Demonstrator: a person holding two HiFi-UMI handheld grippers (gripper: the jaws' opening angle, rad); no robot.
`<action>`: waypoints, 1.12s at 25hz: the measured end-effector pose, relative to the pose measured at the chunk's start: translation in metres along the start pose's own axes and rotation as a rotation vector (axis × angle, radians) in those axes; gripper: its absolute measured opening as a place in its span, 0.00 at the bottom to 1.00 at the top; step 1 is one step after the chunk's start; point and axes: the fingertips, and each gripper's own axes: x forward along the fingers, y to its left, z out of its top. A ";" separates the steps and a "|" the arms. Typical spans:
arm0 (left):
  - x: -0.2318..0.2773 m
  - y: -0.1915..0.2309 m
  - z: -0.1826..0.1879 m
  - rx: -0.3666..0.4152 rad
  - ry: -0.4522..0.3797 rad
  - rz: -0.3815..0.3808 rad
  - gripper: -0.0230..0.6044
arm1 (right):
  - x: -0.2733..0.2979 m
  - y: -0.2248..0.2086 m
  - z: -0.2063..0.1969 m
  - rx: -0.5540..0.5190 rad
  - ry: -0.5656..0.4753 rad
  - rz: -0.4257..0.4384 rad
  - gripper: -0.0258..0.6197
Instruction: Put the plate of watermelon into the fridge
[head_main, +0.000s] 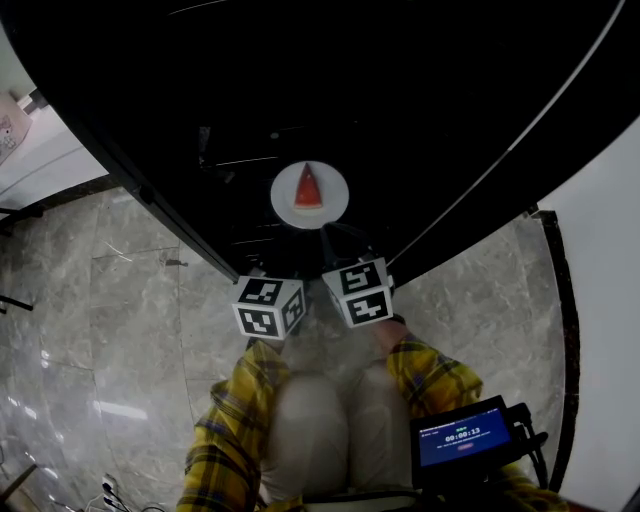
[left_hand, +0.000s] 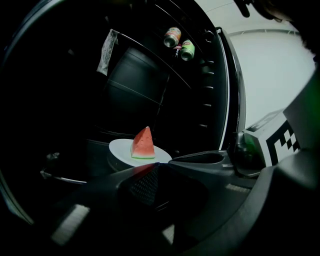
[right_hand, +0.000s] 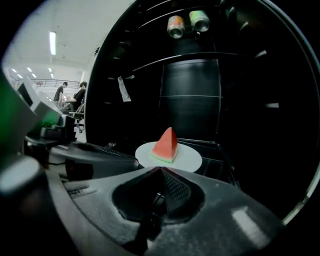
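Plate (head_main: 336, 196) with its red watermelon wedge (head_main: 308, 187) is sitting on a dark worktop (right_hand: 226, 150) inside the black fridge (head_main: 420, 110), with two cans (right_hand: 176, 26) lying on a higher shelf. Both the left tool (left_hand: 155, 169) and the right tool (right_hand: 161, 170) are hovering just short of the plate's near rim, each clenched with nothing between its jaws. Grey marble floor (head_main: 120, 300) is gleaming beside the fridge, and ceiling lights (right_hand: 52, 42) are glowing over people (right_hand: 75, 96) sitting far off in a bright white room.
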 end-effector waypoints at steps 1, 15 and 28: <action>0.001 -0.001 0.001 0.005 0.000 -0.001 0.04 | 0.002 -0.001 0.001 0.010 -0.002 -0.006 0.04; 0.005 0.010 0.011 -0.014 -0.013 0.066 0.04 | 0.018 -0.002 0.010 0.061 -0.031 -0.025 0.04; -0.021 0.002 0.021 -0.016 -0.056 0.035 0.04 | -0.028 0.015 0.038 0.099 -0.107 0.083 0.04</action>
